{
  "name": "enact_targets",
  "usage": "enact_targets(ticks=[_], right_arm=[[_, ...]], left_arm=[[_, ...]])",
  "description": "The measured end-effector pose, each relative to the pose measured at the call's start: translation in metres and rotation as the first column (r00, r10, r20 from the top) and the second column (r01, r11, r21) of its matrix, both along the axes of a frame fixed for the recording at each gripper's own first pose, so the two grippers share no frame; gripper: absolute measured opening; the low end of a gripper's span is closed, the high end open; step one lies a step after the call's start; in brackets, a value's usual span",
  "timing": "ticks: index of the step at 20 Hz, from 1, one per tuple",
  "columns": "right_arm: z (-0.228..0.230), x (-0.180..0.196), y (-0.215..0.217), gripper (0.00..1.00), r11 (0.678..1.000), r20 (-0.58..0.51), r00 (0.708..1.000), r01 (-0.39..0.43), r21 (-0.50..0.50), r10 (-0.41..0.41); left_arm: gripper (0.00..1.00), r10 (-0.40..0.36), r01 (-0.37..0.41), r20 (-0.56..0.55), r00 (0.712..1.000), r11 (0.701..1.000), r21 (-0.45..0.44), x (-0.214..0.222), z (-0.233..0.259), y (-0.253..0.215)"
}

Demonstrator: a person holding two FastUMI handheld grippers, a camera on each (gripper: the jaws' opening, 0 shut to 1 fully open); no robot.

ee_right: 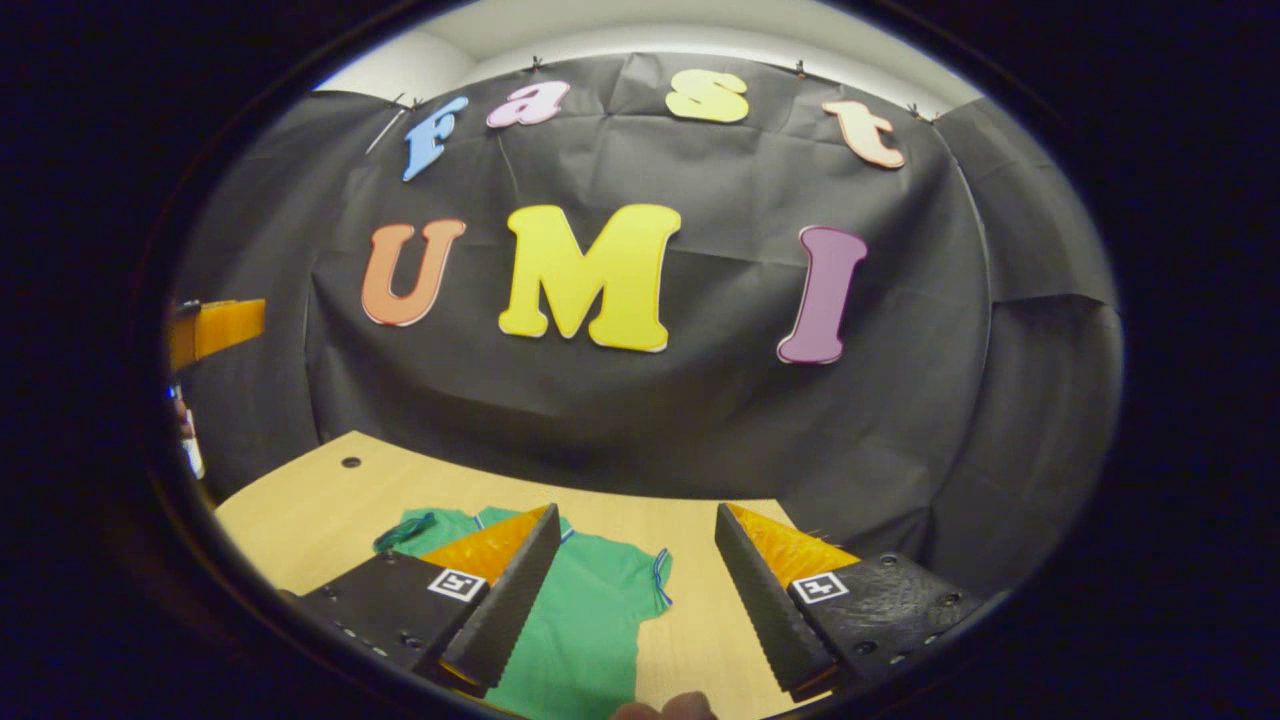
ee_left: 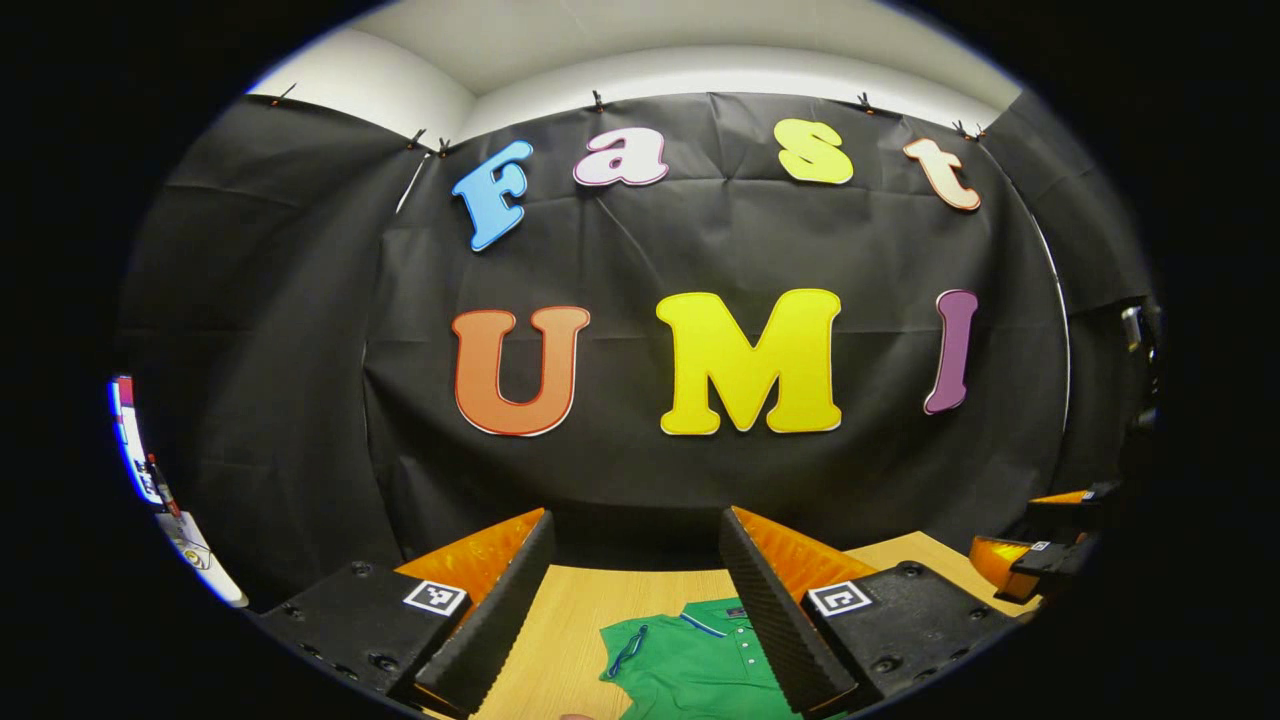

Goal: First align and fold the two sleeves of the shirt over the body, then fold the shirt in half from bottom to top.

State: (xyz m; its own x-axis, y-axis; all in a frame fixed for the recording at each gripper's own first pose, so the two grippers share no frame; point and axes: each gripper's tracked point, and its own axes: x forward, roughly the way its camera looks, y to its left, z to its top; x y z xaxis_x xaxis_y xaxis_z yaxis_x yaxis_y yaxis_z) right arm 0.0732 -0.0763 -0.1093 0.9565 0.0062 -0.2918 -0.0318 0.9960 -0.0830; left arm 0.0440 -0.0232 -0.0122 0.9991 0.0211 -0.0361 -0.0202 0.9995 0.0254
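Shirt below open jaws, prob. untouched

A light wooden table spreads across the near part of the booth, with a small dark round hole near its far left corner. Behind it hangs the wrinkled black cloth wall, and a white ceiling shows above

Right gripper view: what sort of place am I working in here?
Likely a staged recording booth, not a home: black cloth wall hung as a backdrop, a bare wooden table, and one green shirt laid flat on it. Both grippers' jaws are open above it.
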Motion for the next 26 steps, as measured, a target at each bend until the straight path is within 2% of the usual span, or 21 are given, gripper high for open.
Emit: enact_targets(ticks=[7, 14, 19, 23, 25, 26], right_arm=[[-0.094, 0.056, -0.023, 0.95, 0.999, -0.181, 0.983, 0.011, 0.036, -0.004], [-0.195, 0.107, -0.039, 0.98, 0.997, -0.355, 0.935, 0.04, 0.071, -0.013], [-0.261, 0.137, -0.044, 0.95, 0.995, -0.458, 0.888, 0.072, 0.073, -0.03], [-0.288, 0.147, -0.047, 0.7, 0.994, -0.513, 0.857, 0.09, 0.067, -0.043], [-0.299, 0.146, -0.048, 0.46, 0.994, -0.547, 0.836, 0.093, 0.062, -0.044], [-0.302, 0.146, -0.049, 0.26, 0.993, -0.554, 0.831, 0.097, 0.062, -0.046]], left_arm=[[1.0, 0.041, -0.04, -0.029, 0.999, 0.999, 0.012, 0.008, -0.006, 0.008], [1.0, 0.078, -0.077, -0.057, 0.995, 0.997, 0.025, 0.014, -0.01, 0.013], [1.0, 0.1, -0.096, -0.08, 0.992, 0.994, 0.046, 0.017, -0.016, 0.017], [1.0, 0.103, -0.097, -0.104, 0.989, 0.994, 0.055, 0.023, -0.022, 0.02], [1.0, 0.098, -0.092, -0.107, 0.989, 0.994, 0.061, 0.026, -0.022, 0.018], [1.0, 0.097, -0.09, -0.105, 0.99, 0.994, 0.065, 0.026, -0.021, 0.017]])
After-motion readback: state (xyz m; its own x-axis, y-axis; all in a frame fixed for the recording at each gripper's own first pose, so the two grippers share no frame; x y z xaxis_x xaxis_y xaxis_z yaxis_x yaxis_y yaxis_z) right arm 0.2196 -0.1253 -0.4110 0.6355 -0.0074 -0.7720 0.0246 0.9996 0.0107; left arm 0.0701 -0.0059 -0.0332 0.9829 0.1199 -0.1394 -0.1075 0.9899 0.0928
